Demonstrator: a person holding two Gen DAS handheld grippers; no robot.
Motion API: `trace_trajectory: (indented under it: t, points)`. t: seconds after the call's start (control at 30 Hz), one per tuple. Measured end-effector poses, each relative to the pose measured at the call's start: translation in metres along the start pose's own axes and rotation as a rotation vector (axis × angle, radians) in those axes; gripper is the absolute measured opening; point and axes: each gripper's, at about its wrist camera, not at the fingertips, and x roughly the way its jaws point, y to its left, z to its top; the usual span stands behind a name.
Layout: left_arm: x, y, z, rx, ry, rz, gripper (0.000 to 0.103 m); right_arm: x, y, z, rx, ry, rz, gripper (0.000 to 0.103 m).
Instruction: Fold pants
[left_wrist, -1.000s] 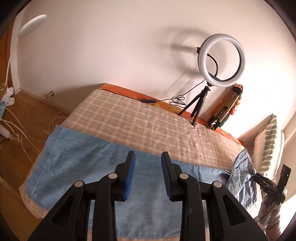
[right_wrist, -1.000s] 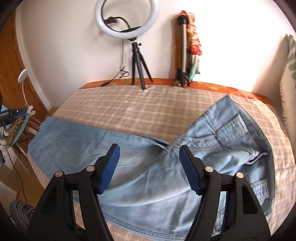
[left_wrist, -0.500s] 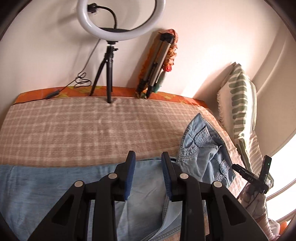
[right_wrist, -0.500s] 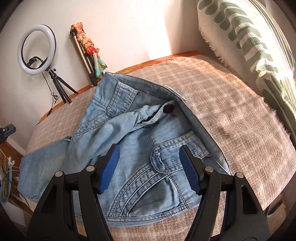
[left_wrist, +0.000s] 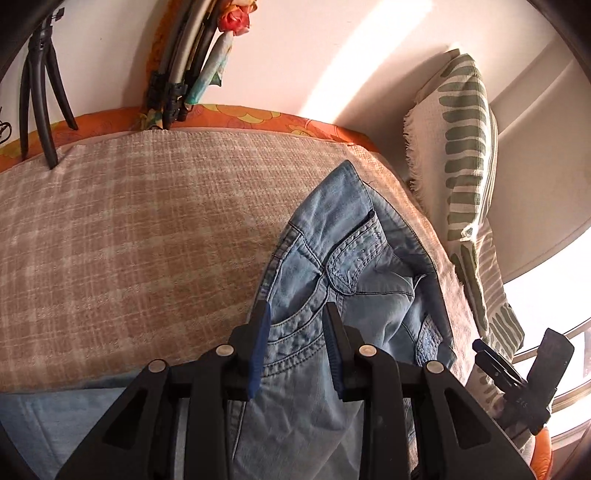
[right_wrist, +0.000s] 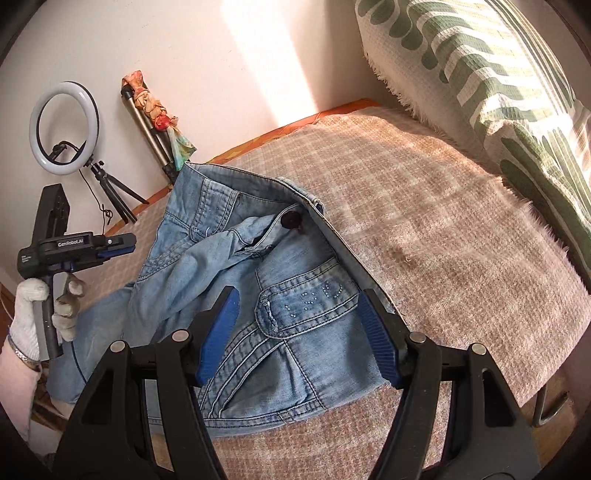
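I see the jeans (right_wrist: 280, 295) rumpled on the bed (right_wrist: 443, 229), waist toward 12 o'clock, button (right_wrist: 291, 220) showing. My right tongs (right_wrist: 299, 332) hover wide apart over the studded pocket, gripping nothing. My left tongs (left_wrist: 297, 343) stand partly open above the hip seams, empty too. A striped pillow (left_wrist: 465, 155) sits at 2 o'clock.
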Motion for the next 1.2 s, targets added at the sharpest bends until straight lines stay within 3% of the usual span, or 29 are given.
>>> trace_trajectory:
  t: [0.17, 0.33, 0.53, 0.57, 0.6, 0.67, 0.9, 1.2]
  points:
    - [0.038, 0.005, 0.019, -0.013, 0.036, 0.063, 0.026, 0.001, -0.003, 0.004, 0.003, -0.007, 0.016, 0.069]
    - [0.053, 0.016, 0.025, -0.106, 0.039, -0.001, 0.026, 0.006, -0.009, 0.004, 0.021, 0.012, 0.009, 0.069]
    - [0.056, 0.007, 0.021, -0.082, 0.005, -0.011, 0.026, 0.008, -0.02, 0.003, 0.058, 0.01, -0.01, 0.069]
    - [0.058, 0.005, 0.022, -0.071, -0.005, -0.014, 0.022, 0.008, -0.021, 0.003, 0.061, 0.009, -0.01, 0.069]
    - [0.057, 0.002, 0.021, -0.055, -0.015, -0.012, 0.008, 0.008, -0.02, 0.003, 0.059, 0.006, -0.013, 0.069]
    - [0.055, -0.006, 0.021, -0.026, -0.036, -0.001, 0.004, 0.007, -0.019, 0.003, 0.051, 0.002, -0.018, 0.069]
    - [0.03, -0.045, 0.01, 0.094, -0.094, -0.022, 0.001, 0.003, -0.017, 0.008, 0.07, -0.014, 0.016, 0.069]
    - [0.011, -0.12, -0.036, 0.262, -0.096, -0.102, 0.001, -0.018, -0.025, 0.019, 0.14, -0.061, 0.182, 0.07]
